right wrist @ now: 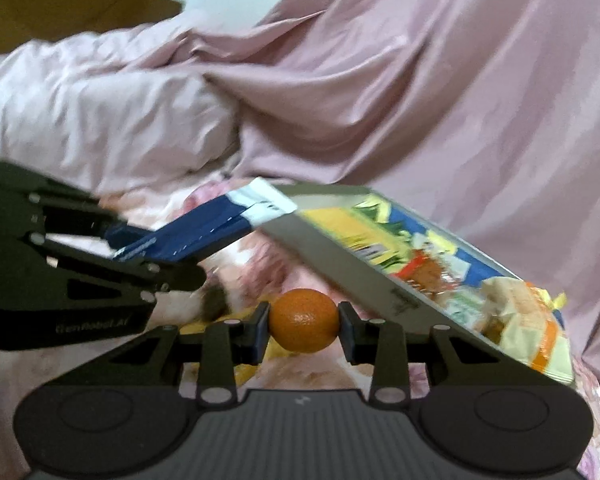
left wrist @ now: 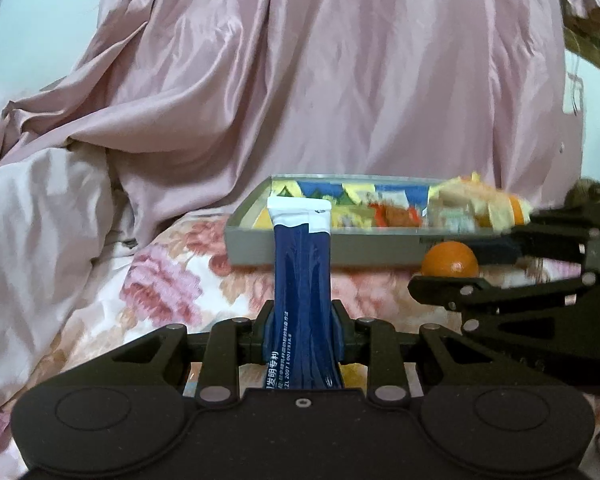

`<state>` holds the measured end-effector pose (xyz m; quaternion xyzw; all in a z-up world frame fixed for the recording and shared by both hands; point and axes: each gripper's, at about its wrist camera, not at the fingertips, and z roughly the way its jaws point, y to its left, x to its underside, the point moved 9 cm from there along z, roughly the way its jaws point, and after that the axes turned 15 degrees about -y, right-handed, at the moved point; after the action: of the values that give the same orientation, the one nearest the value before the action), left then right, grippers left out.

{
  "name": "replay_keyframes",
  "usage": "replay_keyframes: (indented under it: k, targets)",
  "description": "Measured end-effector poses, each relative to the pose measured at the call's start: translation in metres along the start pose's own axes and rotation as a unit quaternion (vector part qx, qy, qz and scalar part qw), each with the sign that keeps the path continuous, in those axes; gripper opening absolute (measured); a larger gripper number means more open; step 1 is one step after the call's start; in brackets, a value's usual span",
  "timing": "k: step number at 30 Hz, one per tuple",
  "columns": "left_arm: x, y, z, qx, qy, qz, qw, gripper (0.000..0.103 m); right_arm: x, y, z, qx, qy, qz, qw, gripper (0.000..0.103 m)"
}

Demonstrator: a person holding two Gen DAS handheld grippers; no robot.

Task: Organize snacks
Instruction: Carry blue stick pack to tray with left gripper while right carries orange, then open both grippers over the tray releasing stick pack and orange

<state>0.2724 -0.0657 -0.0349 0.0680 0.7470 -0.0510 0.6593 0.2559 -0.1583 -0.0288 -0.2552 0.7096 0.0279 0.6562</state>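
Observation:
My left gripper (left wrist: 302,320) is shut on a long dark-blue snack sachet (left wrist: 302,280) with a white top, which stands up between the pads. The same sachet (right wrist: 196,236) shows in the right wrist view, sticking out of the left gripper (right wrist: 148,256) toward the tray's near corner. My right gripper (right wrist: 303,328) is shut on a small orange (right wrist: 303,320), held above the bedspread. From the left wrist view the orange (left wrist: 450,259) sits in the right gripper (left wrist: 460,260) just in front of the tray. A grey tray (left wrist: 324,250) holds several colourful snack packets (right wrist: 400,248).
A floral bedspread (left wrist: 172,280) lies under everything. Crumpled pink bedding (left wrist: 300,80) rises behind the tray, and a pale pillow (right wrist: 100,120) lies at the left. A yellow-orange packet (right wrist: 540,328) overhangs the tray's near right end. Wooden furniture (left wrist: 592,40) stands at the far right.

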Motion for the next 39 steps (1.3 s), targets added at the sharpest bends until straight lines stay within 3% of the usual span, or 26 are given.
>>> replay_keyframes:
  k: [9,17,30,39]
  targets:
    - [-0.049,-0.014,0.057,-0.017,-0.004,-0.043,0.9989,0.029,-0.017,-0.050,0.007,0.056,-0.052,0.047,0.996,0.039]
    - [-0.073,-0.017,0.122,-0.046,0.011,-0.095,0.9943,0.029,-0.019,-0.089,0.031,0.094,-0.087,0.087,0.988,0.039]
    - [-0.050,-0.008,0.167,-0.100,0.059,-0.104,0.9877,0.029,0.005,-0.099,0.062,0.086,-0.064,0.116,0.987,0.040]
    - [-0.042,-0.013,0.175,-0.102,0.071,-0.087,0.9884,0.029,0.013,-0.099,0.065,0.081,-0.049,0.134,0.986,0.040]
